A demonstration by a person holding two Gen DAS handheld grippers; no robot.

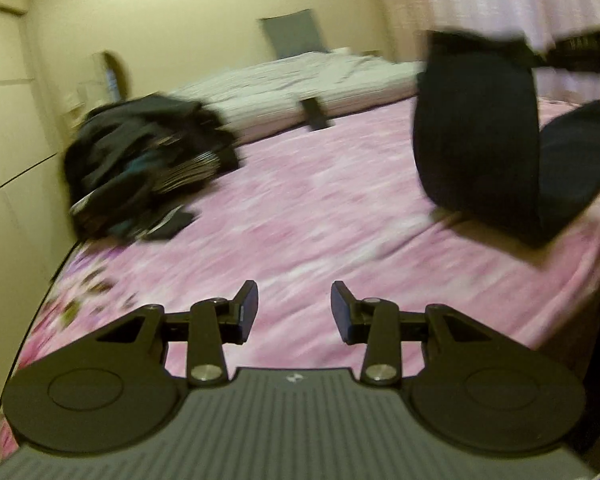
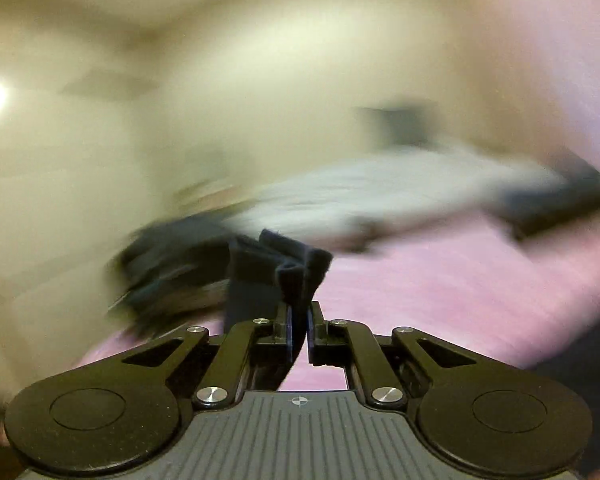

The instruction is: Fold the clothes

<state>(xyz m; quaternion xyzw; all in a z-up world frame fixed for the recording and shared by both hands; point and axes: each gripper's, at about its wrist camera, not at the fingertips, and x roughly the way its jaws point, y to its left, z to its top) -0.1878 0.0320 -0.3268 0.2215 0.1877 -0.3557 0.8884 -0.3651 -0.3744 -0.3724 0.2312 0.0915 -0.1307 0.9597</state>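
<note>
1. Your bedspread (image 1: 320, 216): pink, mottled white, floral print at the near corner.
2. Your held garment (image 1: 476, 136): solid black.
3. Clothes pile (image 1: 148, 168): black, teal patches, white stripes.
4. Blanket (image 1: 300, 80): pale grey-white.
5. Walls (image 1: 180, 8): cream.

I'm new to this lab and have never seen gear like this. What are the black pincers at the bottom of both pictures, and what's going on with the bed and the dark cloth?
Each picture comes from a camera mounted on a hand-held gripper, looking forward along its two fingers. No robot arm: a person carries one in each hand.

In the left wrist view, the left gripper is open and holds nothing. Ahead is a bed with a pink cover, a heap of dark clothes on its left side, and a dark garment hanging in the air on the right.

In the blurry right wrist view, the right gripper is shut on that dark garment, apparently lifting it for folding.
</note>
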